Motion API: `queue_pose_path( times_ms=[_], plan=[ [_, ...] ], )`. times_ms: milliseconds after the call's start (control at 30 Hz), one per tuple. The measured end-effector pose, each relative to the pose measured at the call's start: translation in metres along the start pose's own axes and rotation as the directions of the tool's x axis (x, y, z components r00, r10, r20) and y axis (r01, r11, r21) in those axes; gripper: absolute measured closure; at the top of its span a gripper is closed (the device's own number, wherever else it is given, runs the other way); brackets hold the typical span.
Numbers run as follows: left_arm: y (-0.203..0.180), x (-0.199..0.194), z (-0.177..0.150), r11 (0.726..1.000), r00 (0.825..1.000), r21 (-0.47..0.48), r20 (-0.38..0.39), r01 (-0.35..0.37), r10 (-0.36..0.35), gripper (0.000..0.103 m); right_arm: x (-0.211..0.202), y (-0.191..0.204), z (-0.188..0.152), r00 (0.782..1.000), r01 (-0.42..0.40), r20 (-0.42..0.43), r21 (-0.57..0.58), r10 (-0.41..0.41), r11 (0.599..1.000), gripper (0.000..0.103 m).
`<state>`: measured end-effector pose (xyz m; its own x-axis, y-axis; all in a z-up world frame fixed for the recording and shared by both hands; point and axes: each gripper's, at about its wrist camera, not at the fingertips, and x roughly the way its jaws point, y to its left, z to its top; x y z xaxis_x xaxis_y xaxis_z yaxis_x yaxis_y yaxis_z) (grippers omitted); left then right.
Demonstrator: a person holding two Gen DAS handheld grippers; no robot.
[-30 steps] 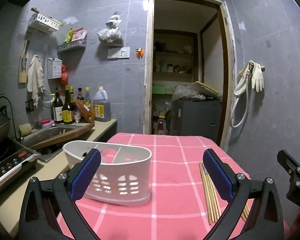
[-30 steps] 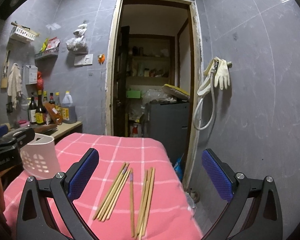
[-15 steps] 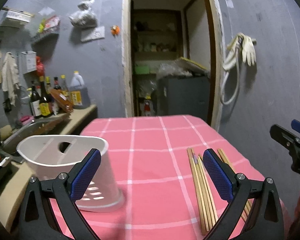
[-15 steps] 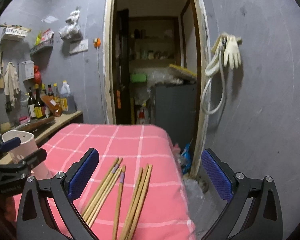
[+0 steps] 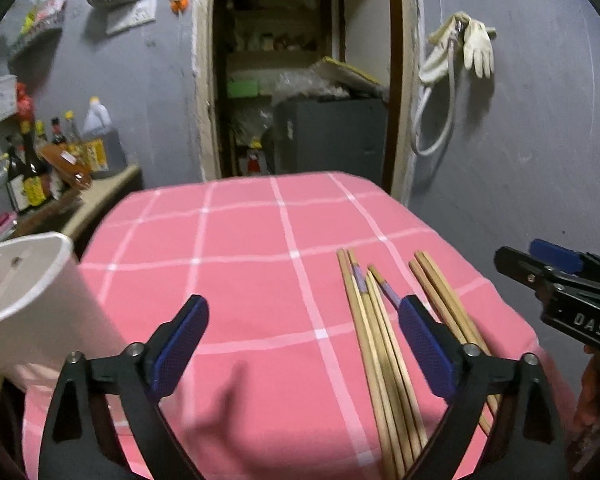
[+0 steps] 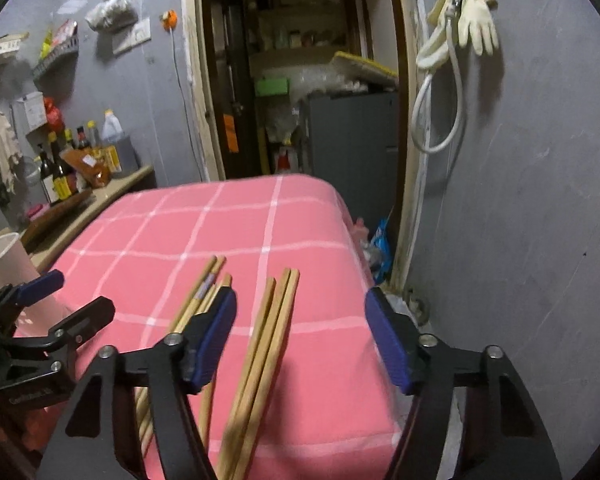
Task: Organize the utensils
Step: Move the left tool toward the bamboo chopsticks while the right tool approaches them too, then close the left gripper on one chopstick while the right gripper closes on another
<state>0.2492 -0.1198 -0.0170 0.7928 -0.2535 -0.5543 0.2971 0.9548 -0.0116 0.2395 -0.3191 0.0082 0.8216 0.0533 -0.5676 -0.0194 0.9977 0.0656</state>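
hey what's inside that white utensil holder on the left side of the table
Looking into the white utensil holder from the left wrist view, only a bare inner wall with a small hole shows. Its bottom is hidden by the rim. The chopsticks lie on the pink tablecloth.

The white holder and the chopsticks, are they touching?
Apart. The left wrist view shows the white holder at the left edge, with bare pink tablecloth separating it from the chopsticks.

I see grey walls [image 5: 540,128], dim light. Open doorway [image 6: 300,80] ahead into a storeroom with shelves and a grey cabinet [image 6: 352,140]. Rubber gloves [image 6: 478,20] and a hose [image 6: 440,120] hang at right. Counter [image 6: 116,188] with bottles [image 6: 56,172] at left. Pink checked tablecloth [image 5: 252,248] on the tabletop.
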Motion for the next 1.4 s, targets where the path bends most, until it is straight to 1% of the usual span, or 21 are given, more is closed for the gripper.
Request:
queue_pose_path(
  times_ms=[67,100,167,233,300,367,533,600,900,1067,1267,1367,1400],
  plan=[
    [0.001,0.008,-0.002,1.000,0.999,-0.006,-0.030,0.016,-0.016,0.025,0.008,-0.001,-0.002,0.999,-0.004,-0.033,0.002,0.005,1.000,0.052],
    [0.002,0.013,-0.002,1.000,0.998,-0.009,-0.050,0.023,-0.023,0.028,0.012,0.000,-0.002,0.999,-0.008,-0.047,0.000,0.008,1.000,0.054],
    [0.003,0.024,-0.004,0.999,0.994,-0.019,-0.098,0.041,-0.043,0.037,0.020,0.000,-0.003,0.997,-0.015,-0.074,-0.003,0.015,1.000,0.056],
    [0.005,0.034,-0.004,0.997,0.987,-0.044,-0.148,0.062,-0.068,0.042,0.027,0.000,-0.004,0.995,-0.022,-0.101,-0.004,0.022,1.000,0.059],
    [0.006,0.039,-0.004,0.996,0.981,-0.060,-0.175,0.073,-0.083,0.047,0.034,0.001,-0.005,0.991,-0.030,-0.133,-0.003,0.029,1.000,0.063],
    [0.007,0.046,-0.003,0.994,0.973,-0.069,-0.206,0.088,-0.101,0.052,0.038,0.001,-0.004,0.987,-0.036,-0.154,-0.001,0.035,0.999,0.065],
    [0.003,0.057,-0.002,0.991,0.959,-0.062,-0.252,0.115,-0.127,0.055,0.046,-0.002,-0.006,0.980,-0.038,-0.196,0.007,0.039,0.999,0.069],
    [0.004,0.062,-0.002,0.991,0.955,-0.059,-0.267,0.116,-0.128,0.058,0.049,-0.003,-0.006,0.976,-0.036,-0.212,0.013,0.038,0.999,0.071],
    [0.006,0.067,0.001,0.990,0.951,-0.076,-0.276,0.120,-0.137,0.063,0.056,-0.003,-0.004,0.970,-0.049,-0.237,0.024,0.054,0.998,0.072],
    [0.004,0.074,0.005,0.990,0.948,-0.078,-0.288,0.117,-0.135,0.072,0.062,0.001,-0.001,0.968,-0.060,-0.244,0.020,0.063,0.998,0.074],
    [0.007,0.076,0.006,0.986,0.944,-0.096,-0.288,0.137,-0.160,0.073,0.060,-0.001,-0.002,0.968,-0.063,-0.240,0.037,0.071,0.997,0.080],
    [0.009,0.076,0.005,0.983,0.943,-0.107,-0.284,0.150,-0.175,0.073,0.057,-0.006,-0.003,0.969,-0.074,-0.230,0.067,0.087,0.995,0.082],
    [0.008,0.076,0.006,0.983,0.943,-0.108,-0.284,0.151,-0.176,0.073,0.054,-0.008,-0.003,0.971,-0.086,-0.215,0.082,0.102,0.993,0.082]
  ],
)
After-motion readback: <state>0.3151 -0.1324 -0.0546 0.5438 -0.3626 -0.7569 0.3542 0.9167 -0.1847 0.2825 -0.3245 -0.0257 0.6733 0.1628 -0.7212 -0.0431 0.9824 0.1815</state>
